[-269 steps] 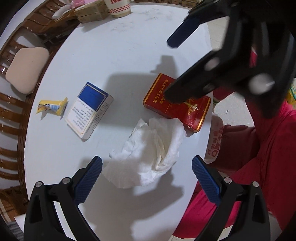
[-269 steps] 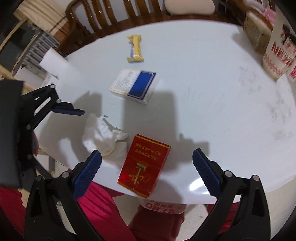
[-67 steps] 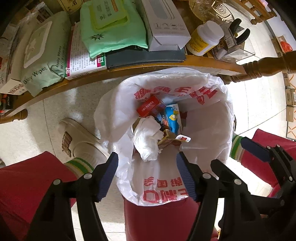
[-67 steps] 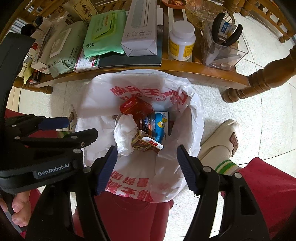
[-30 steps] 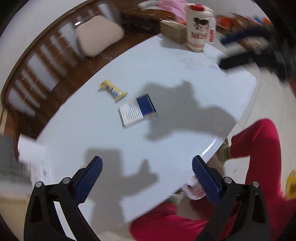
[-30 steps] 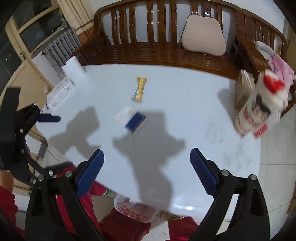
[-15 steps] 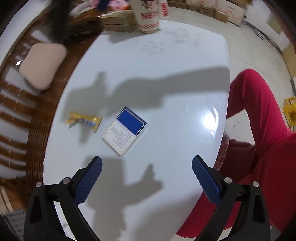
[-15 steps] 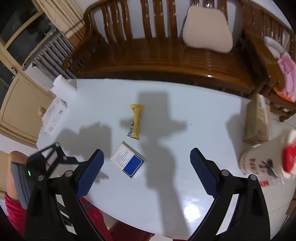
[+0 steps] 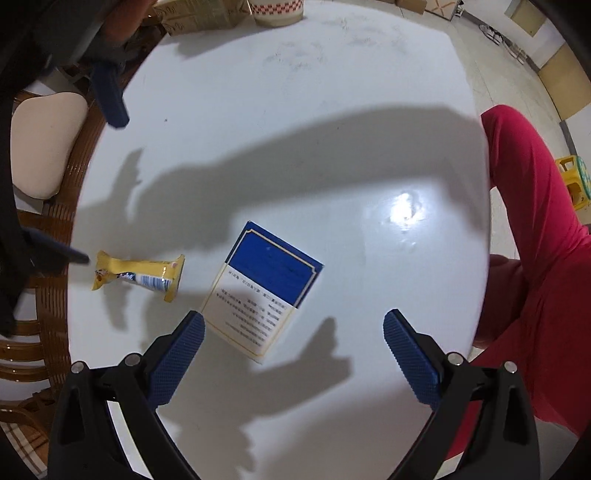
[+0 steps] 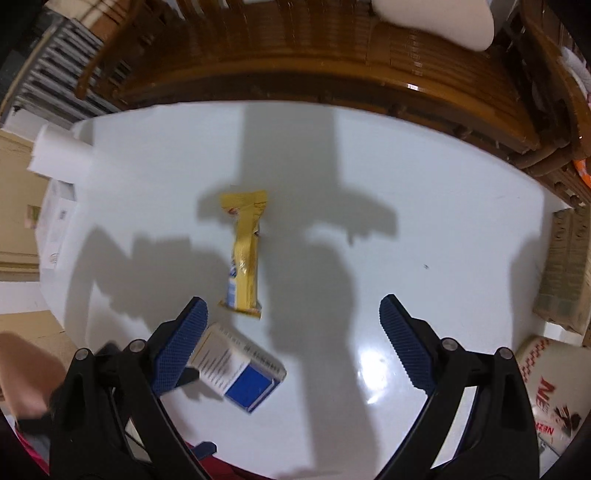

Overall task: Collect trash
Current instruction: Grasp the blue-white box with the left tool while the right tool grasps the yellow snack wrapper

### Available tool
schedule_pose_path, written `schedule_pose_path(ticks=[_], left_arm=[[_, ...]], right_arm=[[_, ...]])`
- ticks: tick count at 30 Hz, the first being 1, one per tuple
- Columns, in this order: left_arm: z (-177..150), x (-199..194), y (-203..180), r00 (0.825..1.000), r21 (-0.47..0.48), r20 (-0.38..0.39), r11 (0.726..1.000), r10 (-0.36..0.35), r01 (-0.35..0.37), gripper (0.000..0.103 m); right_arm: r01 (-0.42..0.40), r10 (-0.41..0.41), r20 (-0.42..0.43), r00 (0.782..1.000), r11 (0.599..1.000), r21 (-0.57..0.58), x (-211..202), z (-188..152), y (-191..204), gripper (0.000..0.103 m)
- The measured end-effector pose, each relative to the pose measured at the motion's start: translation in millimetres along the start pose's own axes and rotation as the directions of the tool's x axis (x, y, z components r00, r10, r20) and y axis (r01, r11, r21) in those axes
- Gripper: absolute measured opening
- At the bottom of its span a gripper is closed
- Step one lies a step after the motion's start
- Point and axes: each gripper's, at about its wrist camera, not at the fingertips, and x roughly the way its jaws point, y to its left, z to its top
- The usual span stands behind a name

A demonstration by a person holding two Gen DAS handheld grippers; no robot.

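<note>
A blue and white carton [image 9: 264,291] lies flat on the white round table [image 9: 295,129], just ahead of my open left gripper [image 9: 293,328]. Left of it lies a yellow snack wrapper [image 9: 138,275]. My right gripper [image 9: 103,190] hangs open over the table's far left edge, near the wrapper. In the right wrist view the yellow wrapper [image 10: 245,254] sits just beyond my open right gripper [image 10: 291,310], and the carton [image 10: 240,369] lies beside its left finger. Neither gripper holds anything.
A wooden bench [image 10: 332,55] with a beige cushion [image 9: 40,144] curves round the table's far side. A cardboard box [image 9: 199,14] and a red-checked cup [image 9: 275,11] stand at one edge, a paper roll [image 10: 59,158] at another. A person's red-trousered leg [image 9: 535,258] is beside the table.
Both grippers came up from over the trash bag, where the red carton and tissue lay, back to the table. They have since dropped closer to the blue carton and yellow wrapper.
</note>
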Motion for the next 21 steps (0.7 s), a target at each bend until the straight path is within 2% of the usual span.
schedule_pose_path(ticks=[6, 9, 10, 14, 19, 21], left_arm=[[4, 16, 9, 1.0, 0.0, -0.008, 1.0, 0.005, -0.005, 0.095], [6, 21, 11, 1.0, 0.013, -0.019, 1.0, 0.006, -0.006, 0.095], [5, 25, 11, 0.999, 0.017, -0.034, 1.0, -0.017, 0.018, 0.095], [4, 35, 11, 0.999, 0.026, -0.041, 1.0, 0.017, -0.016, 0.095], [6, 37, 15, 1.0, 0.011, -0.025, 1.0, 0.0, 0.0, 0.095], [6, 38, 12, 1.0, 0.021, -0.023, 1.0, 0.015, -0.015, 0.095]], right_arm=[[-0.01, 0.008, -0.077, 0.997, 0.999, -0.034, 36, 14, 14, 0.092], [0.033, -0.044, -0.111, 0.993, 0.994, -0.1, 50, 16, 29, 0.092], [0.053, -0.066, -0.115, 0.991, 0.992, -0.116, 54, 17, 31, 0.092], [0.024, -0.038, -0.14, 0.989, 0.994, -0.104, 62, 18, 29, 0.091], [0.019, -0.034, -0.153, 0.988, 0.995, -0.1, 70, 18, 27, 0.091], [0.016, -0.032, -0.158, 0.987, 0.995, -0.102, 73, 19, 26, 0.088]])
